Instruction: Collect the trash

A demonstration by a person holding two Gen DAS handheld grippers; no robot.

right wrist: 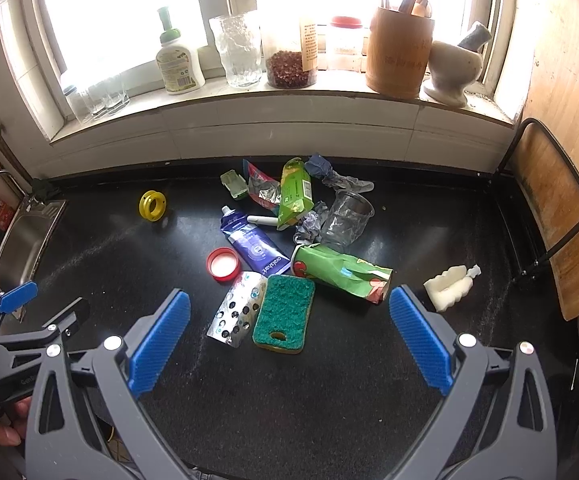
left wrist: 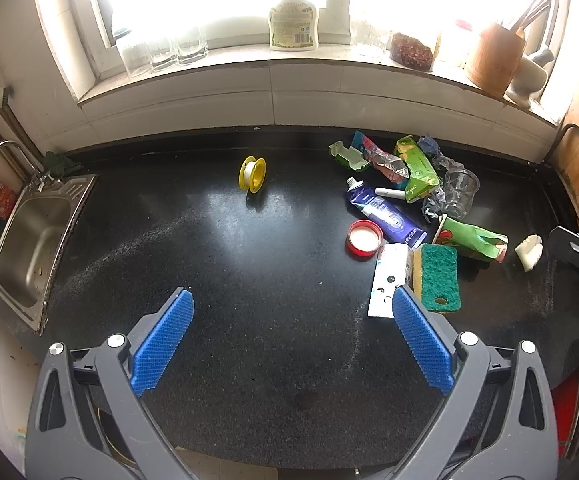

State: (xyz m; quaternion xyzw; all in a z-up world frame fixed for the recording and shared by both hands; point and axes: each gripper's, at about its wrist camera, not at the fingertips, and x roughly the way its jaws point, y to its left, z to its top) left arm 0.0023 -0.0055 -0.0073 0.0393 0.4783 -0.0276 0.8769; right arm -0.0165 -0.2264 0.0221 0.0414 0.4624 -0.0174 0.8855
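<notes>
Both claws, the left gripper (left wrist: 292,336) and right gripper (right wrist: 289,338), hung wide open above the counter (right wrist: 329,400), holding and touching nothing. On it lay one sponge (right wrist: 285,312), one toothpaste tube (right wrist: 255,246), one red lid (right wrist: 223,264), one clear cup (right wrist: 347,216), two green cartons (right wrist: 295,194) and one yellow spool (right wrist: 152,205).

Black countertop (right wrist: 329,380) under a bright window (right wrist: 129,12) (steel sink (left wrist: 37,240) at left).
</notes>
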